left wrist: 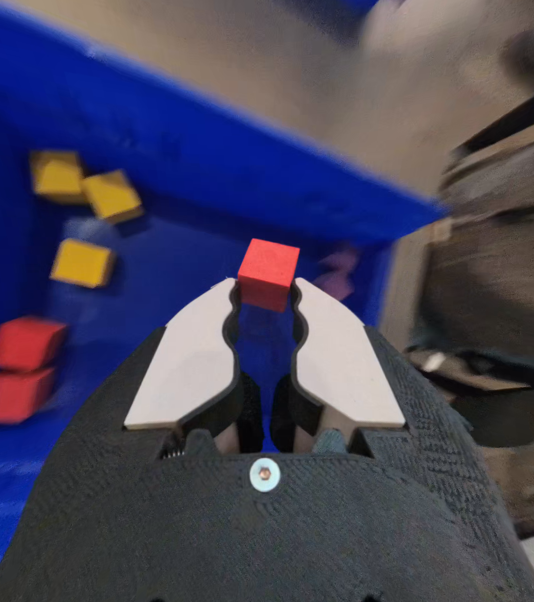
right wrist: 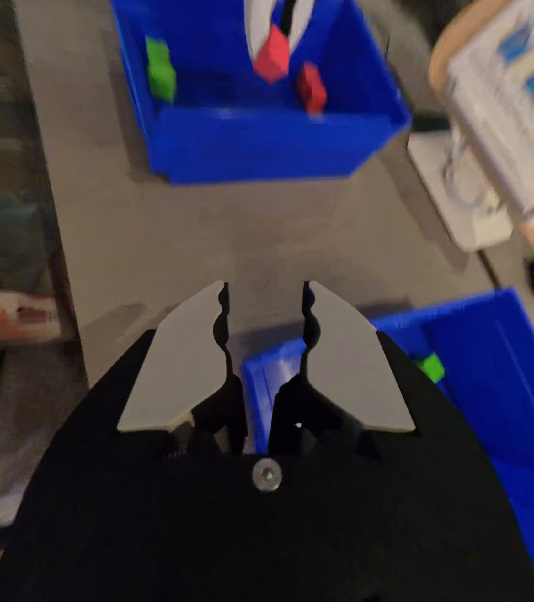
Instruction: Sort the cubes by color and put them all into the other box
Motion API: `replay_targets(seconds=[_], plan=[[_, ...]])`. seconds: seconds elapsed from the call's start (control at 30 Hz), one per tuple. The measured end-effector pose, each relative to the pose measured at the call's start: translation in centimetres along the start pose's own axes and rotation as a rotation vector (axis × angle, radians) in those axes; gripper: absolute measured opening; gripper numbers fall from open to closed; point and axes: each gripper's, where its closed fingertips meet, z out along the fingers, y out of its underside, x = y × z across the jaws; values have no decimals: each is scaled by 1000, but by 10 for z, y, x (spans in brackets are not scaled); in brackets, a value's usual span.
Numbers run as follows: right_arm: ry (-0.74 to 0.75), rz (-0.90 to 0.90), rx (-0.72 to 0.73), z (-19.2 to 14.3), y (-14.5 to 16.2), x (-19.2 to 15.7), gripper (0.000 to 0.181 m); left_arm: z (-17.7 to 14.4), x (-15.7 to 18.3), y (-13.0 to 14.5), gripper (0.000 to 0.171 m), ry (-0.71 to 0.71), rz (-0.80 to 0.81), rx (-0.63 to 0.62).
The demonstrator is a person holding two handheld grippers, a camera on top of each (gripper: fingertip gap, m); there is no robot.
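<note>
Fingers (left wrist: 233,293) pinch matte red cube (left wrist: 267,277).

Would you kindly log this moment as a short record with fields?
left gripper: shut on red cube, held over the far bin
right gripper: open, empty, above the grey floor
far bin contents: three yellow cubes, two red cubes, green cubes, a blurred purple piece
near bin: by the right gripper, holds a green cube
image quality: both views motion-blurred
</note>
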Motion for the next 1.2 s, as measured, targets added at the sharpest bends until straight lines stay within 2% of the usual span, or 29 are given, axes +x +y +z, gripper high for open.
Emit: replay_targets(seconds=[0.1, 0.2, 0.27, 0.37, 0.53, 0.67, 0.87, 0.9, 0.93, 0.97, 1.07, 1.2], plan=[[47, -134, 176, 16, -40, -12, 41, -21, 42, -32, 30, 281, -71, 291], [138, -252, 273, 28, -78, -19, 39, -34, 76, -51, 29, 467, -111, 440], [175, -310, 320, 34, -100, -22, 41, -31, 95, -58, 29, 539, -134, 457], [175, -375, 367, 40, -125, -28, 41, -17, 118, -64, 29, 600, -205, 405], [138, -440, 351, 54, -139, -37, 38, 0, 147, -71, 30, 689, -271, 318], [92, -438, 343, 59, -139, -44, 33, 7, 161, -73, 30, 693, -239, 267], [74, -381, 360, 48, -137, -45, 27, 7, 166, -80, 30, 704, -211, 264], [80, -374, 359, 44, -135, -42, 27, 6, 166, -83, 33, 697, -206, 281], [87, -368, 354, 39, -131, -39, 27, 4, 165, -87, 45, 677, -200, 307], [112, -365, 339, 31, -125, -32, 27, 1, 164, -90, 49, 654, -191, 338], [173, -277, 220, -1, -95, 12, 27, -13, 160, -98, 49, 530, -131, 430], [119, -21, -43, -36, -33, 72, 28, -23, 147, -101, 44, 212, -93, 523]])
